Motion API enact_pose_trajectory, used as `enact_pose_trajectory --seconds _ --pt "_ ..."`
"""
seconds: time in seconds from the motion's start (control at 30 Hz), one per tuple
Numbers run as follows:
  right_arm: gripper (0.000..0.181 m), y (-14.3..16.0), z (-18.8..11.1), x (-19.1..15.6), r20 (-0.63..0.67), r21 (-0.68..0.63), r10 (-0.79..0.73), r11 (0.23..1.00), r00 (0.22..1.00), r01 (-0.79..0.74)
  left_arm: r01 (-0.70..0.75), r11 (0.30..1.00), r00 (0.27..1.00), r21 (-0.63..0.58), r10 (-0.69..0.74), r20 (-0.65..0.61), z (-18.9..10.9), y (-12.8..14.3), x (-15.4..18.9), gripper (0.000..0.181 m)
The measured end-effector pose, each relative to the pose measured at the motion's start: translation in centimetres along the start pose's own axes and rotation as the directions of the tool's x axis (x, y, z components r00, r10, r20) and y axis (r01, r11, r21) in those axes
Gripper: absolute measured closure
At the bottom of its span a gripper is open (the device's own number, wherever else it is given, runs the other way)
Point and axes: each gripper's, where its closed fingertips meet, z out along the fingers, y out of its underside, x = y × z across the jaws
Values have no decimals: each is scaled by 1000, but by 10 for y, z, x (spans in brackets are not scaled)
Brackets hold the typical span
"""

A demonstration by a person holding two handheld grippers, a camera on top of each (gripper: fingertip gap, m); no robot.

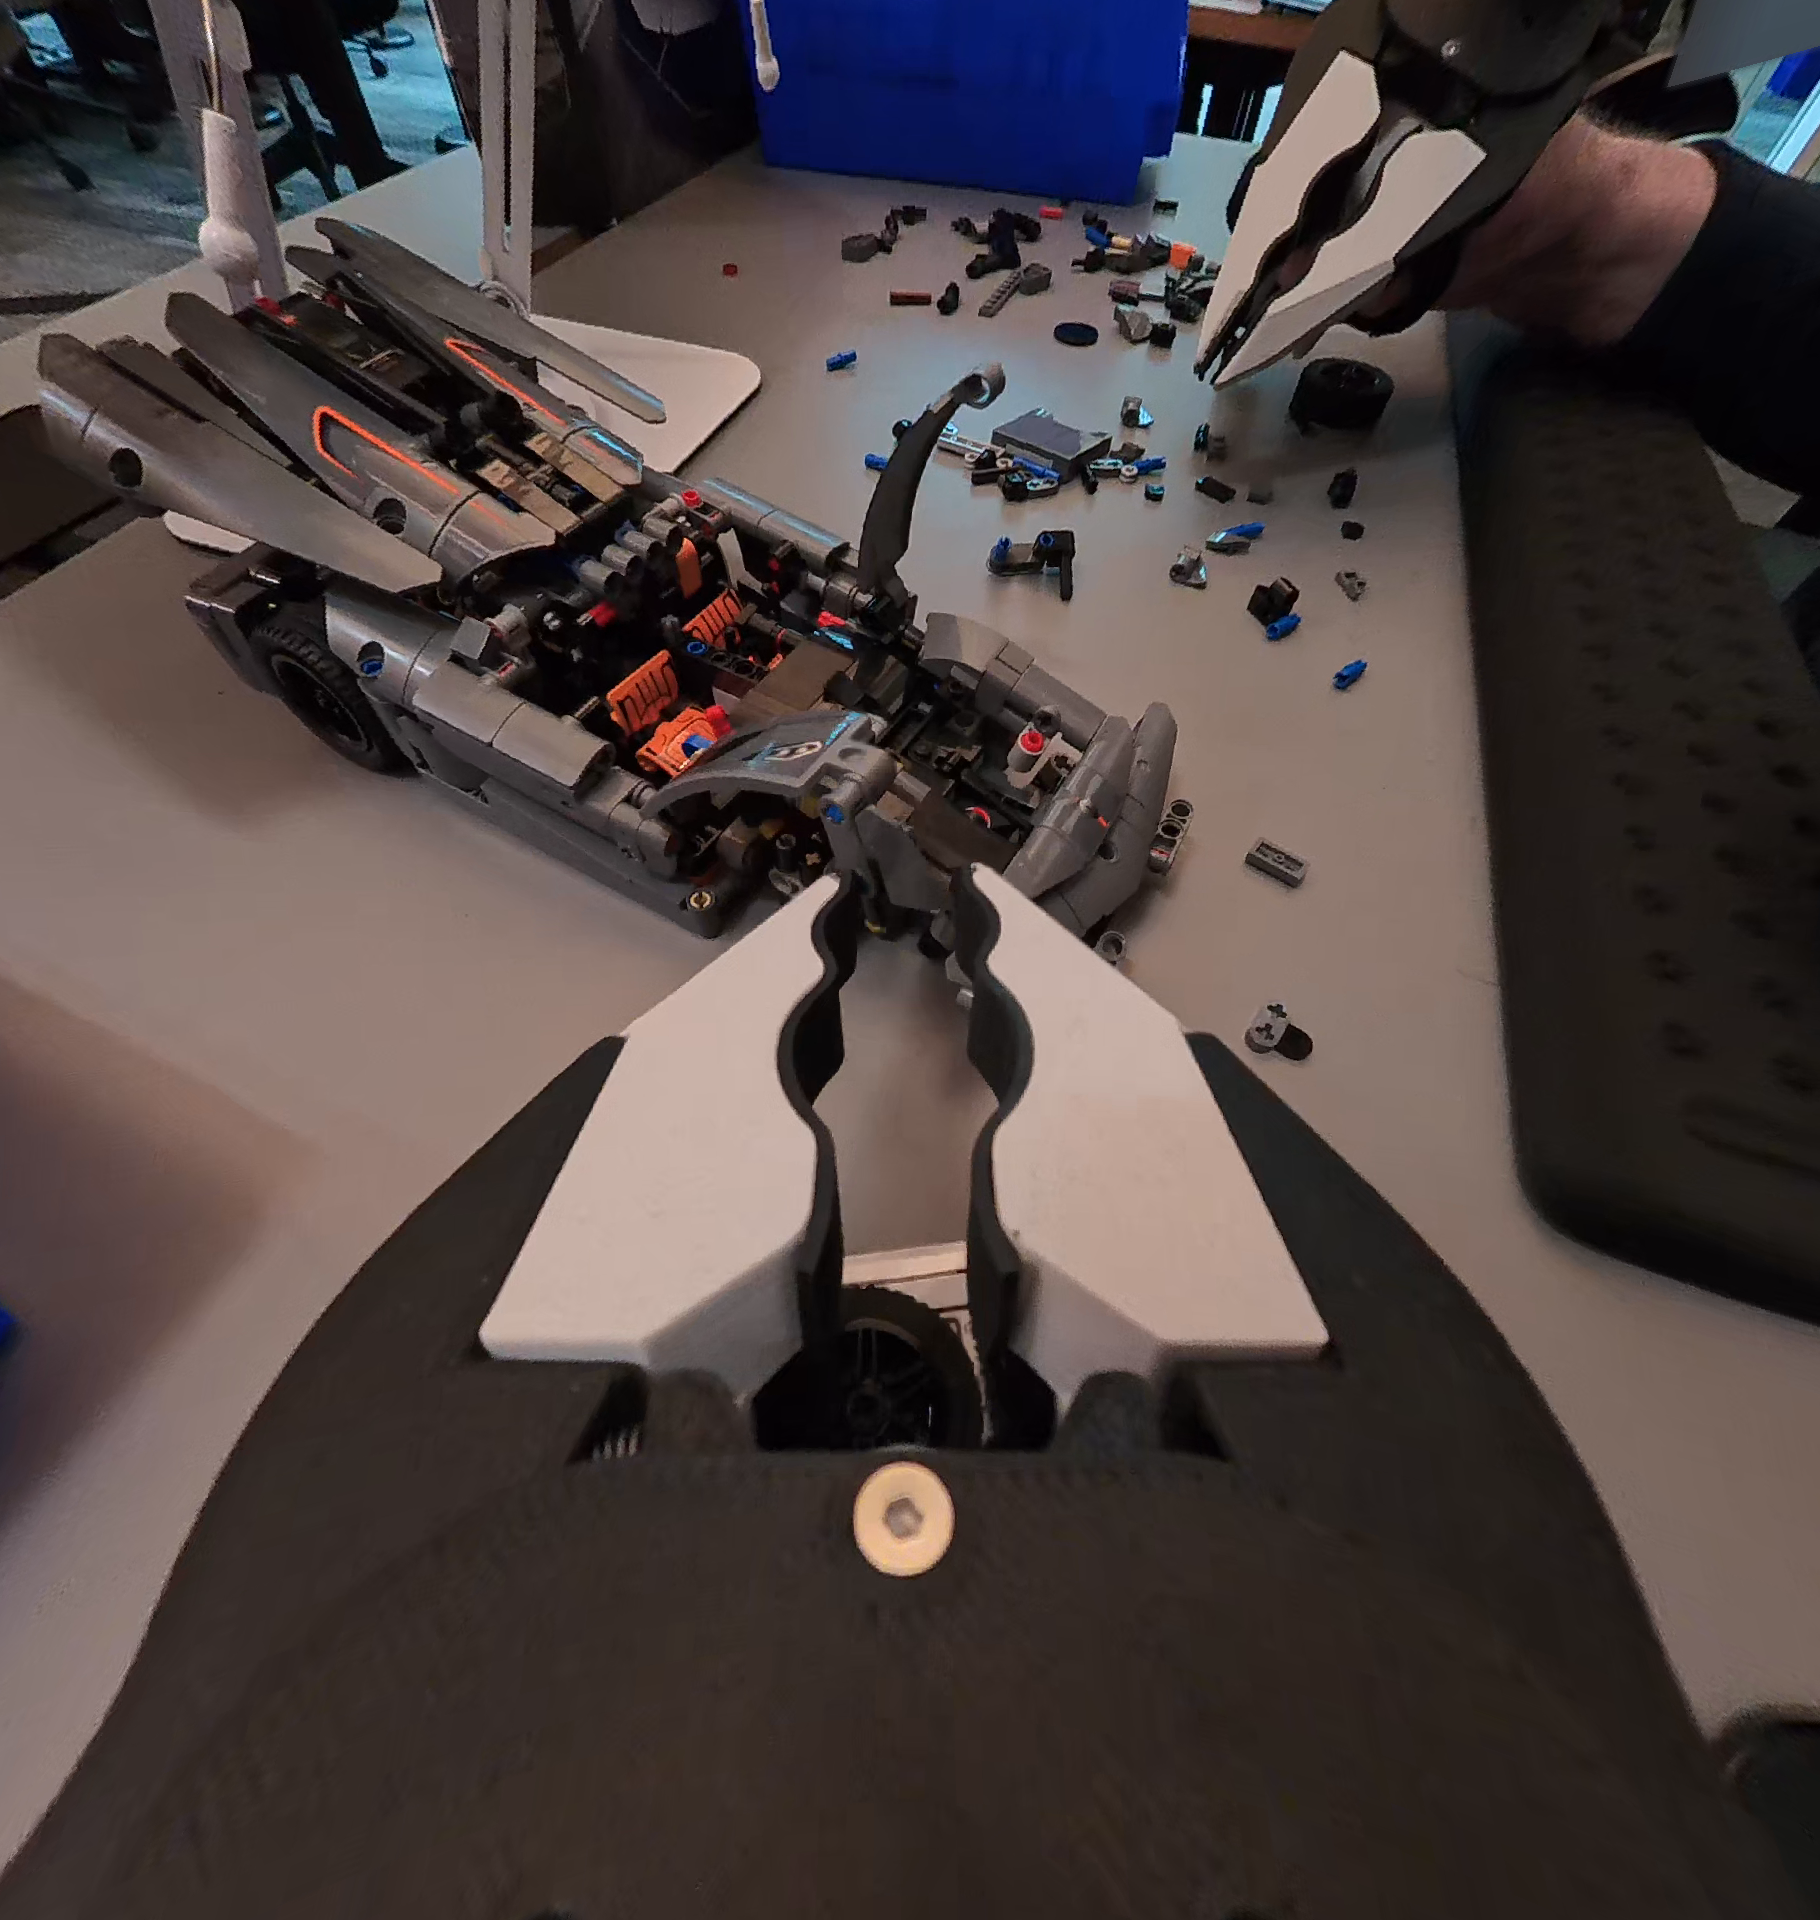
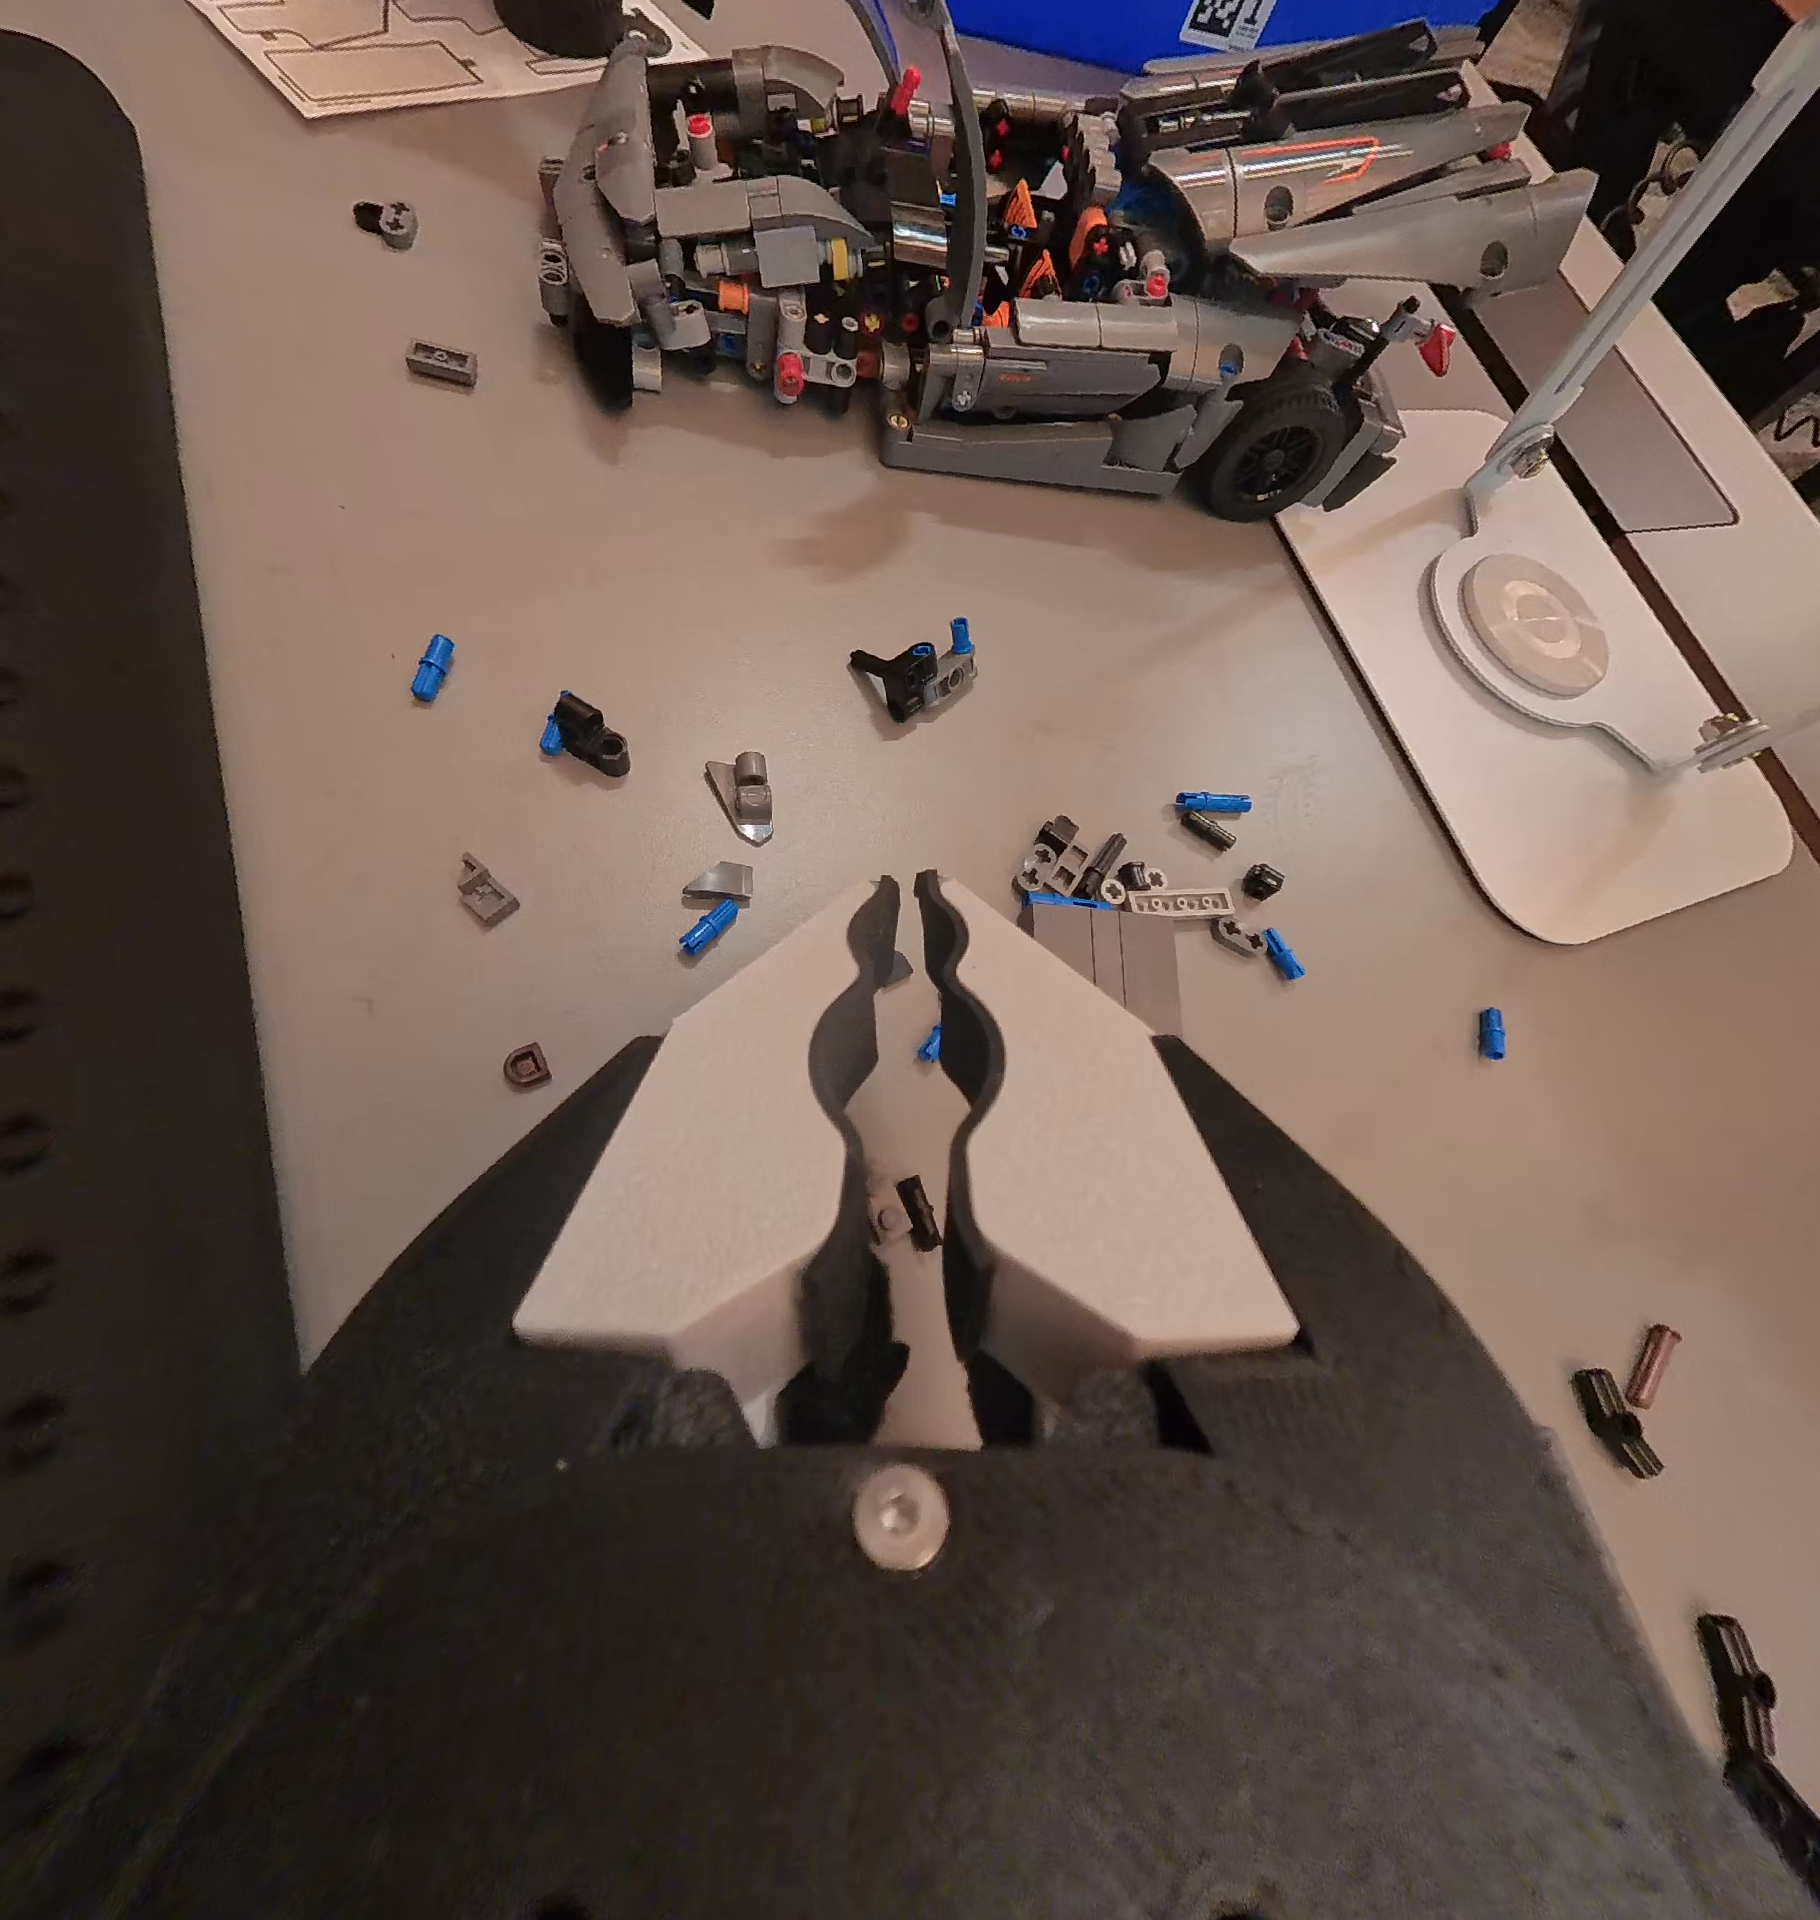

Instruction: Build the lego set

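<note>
I hold the left gripper [image 1: 901, 894] parted at the nose of the half-built grey, black and orange brick car [image 1: 615, 644], apparently steadying it. The right gripper [image 2: 906, 885], nearly closed and empty, hovers over loose blue and black pins [image 2: 1212, 802] for picking.

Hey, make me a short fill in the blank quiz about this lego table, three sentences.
1. The half-built car has seats coloured ____.
2. The loose wheel near the right gripper is ____ in colour.
3. The left gripper has its tips at the car's ____ end, the end away from its fitted wheel.

Missing words: orange; black; front
</note>
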Motion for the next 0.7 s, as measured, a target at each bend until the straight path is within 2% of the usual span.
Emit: enact_pose_trajectory --seconds 0.7 --pt "180 3 4 -1 13 -11 7 1000 1000 -7 13 999 997 33 -11 -77 3 -5 13 167"
